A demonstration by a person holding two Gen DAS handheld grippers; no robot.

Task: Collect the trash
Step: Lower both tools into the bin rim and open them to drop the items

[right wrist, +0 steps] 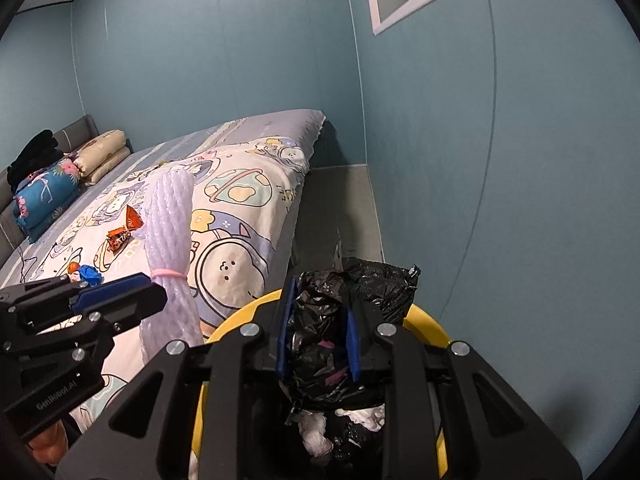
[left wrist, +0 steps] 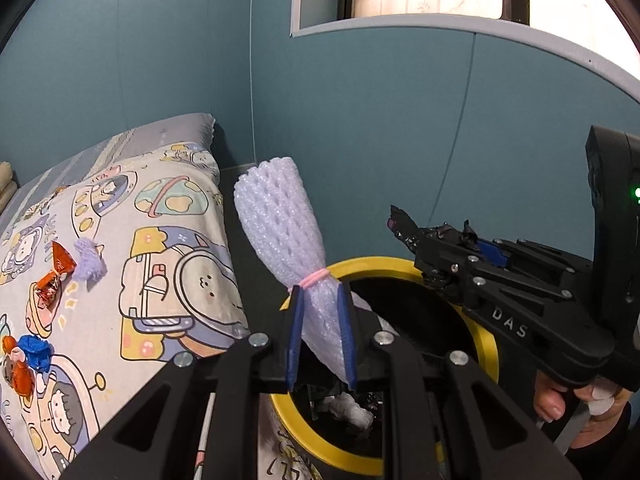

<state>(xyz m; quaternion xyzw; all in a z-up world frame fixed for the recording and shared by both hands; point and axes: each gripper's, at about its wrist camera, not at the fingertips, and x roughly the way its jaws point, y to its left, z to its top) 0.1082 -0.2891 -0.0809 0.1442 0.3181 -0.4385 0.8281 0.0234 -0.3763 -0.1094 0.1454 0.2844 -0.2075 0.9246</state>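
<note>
While left gripper (left wrist: 321, 328) clenches netted foam sleeve (left wrist: 280, 224), right gripper (right wrist: 318, 344) grips crinkled, seemingly plastic black bag (right wrist: 352, 300).

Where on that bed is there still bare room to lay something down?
Free: the far grey striped end of the bed, toward the blue wall, and the cartoon sheet's edge beside the yellow bin. Crowded: the near patch holding orange wrappers, purple scrap and blue scrap.

White raised letters "DAS" stand on the black plastic body of the right hand-held gripper (left wrist: 404, 232) (left wrist view). "GenRobot.AI" is printed in small pale letters on the black left hand-held gripper (right wrist: 160, 294), low on its side.
</note>
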